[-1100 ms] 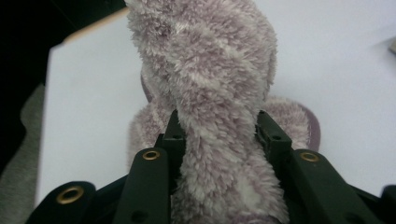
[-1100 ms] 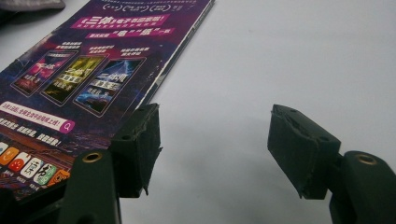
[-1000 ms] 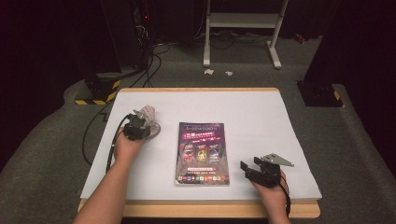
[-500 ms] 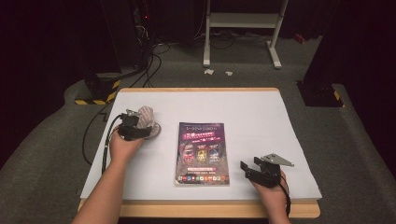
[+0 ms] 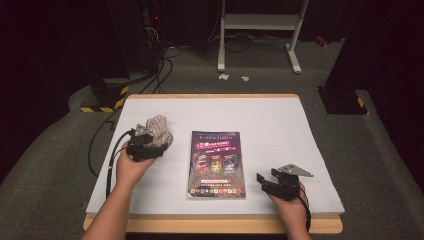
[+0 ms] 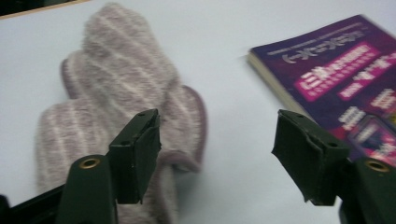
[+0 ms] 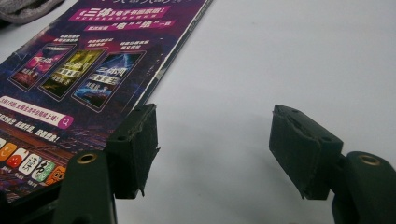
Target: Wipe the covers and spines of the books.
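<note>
While the left gripper (image 6: pixel 215 158) stands open, its one jaw covering part of the fuzzy striped sock (image 6: pixel 116 93) just ahead, the right gripper (image 7: pixel 212 154) gapes empty beside the purple book (image 7: pixel 70 74), whose small print blurs.

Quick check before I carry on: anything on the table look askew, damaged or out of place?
Nothing is spilled. The book lies flat and roughly square to the table. The striped fuzzy slippers lie bunched together, one overlapping the other. Only oddity: the pads of both grippers look frayed at the edges, e.g. the right gripper.
</note>
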Tool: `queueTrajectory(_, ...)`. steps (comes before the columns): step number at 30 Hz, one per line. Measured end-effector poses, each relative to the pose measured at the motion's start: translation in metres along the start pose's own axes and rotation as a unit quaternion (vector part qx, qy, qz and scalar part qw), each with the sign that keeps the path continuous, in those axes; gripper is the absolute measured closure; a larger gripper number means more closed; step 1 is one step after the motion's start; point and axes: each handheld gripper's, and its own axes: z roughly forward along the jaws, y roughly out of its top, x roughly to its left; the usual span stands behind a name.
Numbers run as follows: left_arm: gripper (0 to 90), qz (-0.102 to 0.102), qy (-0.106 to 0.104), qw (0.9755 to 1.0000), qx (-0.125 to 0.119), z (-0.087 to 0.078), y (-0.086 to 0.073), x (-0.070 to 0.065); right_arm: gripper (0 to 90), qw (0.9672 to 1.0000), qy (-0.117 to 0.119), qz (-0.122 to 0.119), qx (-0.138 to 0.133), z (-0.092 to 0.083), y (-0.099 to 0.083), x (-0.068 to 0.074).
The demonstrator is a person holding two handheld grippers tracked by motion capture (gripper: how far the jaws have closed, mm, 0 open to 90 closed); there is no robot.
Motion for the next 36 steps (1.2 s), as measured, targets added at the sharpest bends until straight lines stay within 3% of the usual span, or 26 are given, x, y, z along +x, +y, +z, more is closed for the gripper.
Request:
queueTrajectory(3,29.7,0.007,-0.016,0.9998,-0.005,-0.002,-0.003,-0.012,31.8,1.0,0.001,0.002,0.0,0.0,0.0,0.0)
queueTrajectory(4,28.1,0.012,-0.032,0.9994,-0.006,-0.002,-0.006,-0.021,31.6,1.0,0.002,0.002,0.001,0.0,0.0,0.0)
queueTrajectory(11,23.6,0.038,-0.062,0.9973,-0.008,0.008,-0.018,-0.059,30.1,0.9999,0.0,-0.006,-0.011,-0.002,0.003,0.002)
queueTrajectory(13,23.4,0.04,-0.067,0.9969,-0.006,0.01,-0.02,-0.064,29.9,0.9999,0.0,-0.006,-0.012,-0.003,0.003,0.003)
queueTrajectory(17,22.1,0.062,-0.091,0.9938,0.013,0.023,-0.032,-0.086,30.3,0.9992,0.008,-0.034,-0.017,-0.003,0.005,0.01)
queueTrajectory(21,21.6,0.075,-0.102,0.9917,0.025,0.03,-0.038,-0.098,29.8,0.9984,0.015,-0.051,-0.019,-0.001,0.006,0.018)
queueTrajectory(23,21.7,0.089,-0.111,0.9892,0.035,0.036,-0.043,-0.109,28.7,0.9976,0.023,-0.063,-0.015,0.001,0.007,0.028)
queueTrajectory(27,16.0,0.091,-0.115,0.9884,0.039,0.04,-0.048,-0.115,27.6,0.997,0.035,-0.069,-0.007,0.005,0.008,0.038)
queueTrajectory(28,15.5,0.074,-0.122,0.9889,0.041,0.042,-0.049,-0.113,27.1,0.9964,0.041,-0.074,0.001,0.009,0.007,0.044)
queueTrajectory(29,14.8,0.074,-0.122,0.9889,0.041,0.042,-0.049,-0.113,27.1,0.9964,0.041,-0.074,0.001,0.009,0.007,0.044)
queueTrajectory(36,13.7,0.063,-0.129,0.9895,0.019,0.043,-0.055,-0.111,26.8,0.995,0.048,-0.082,0.032,0.022,0.007,0.061)
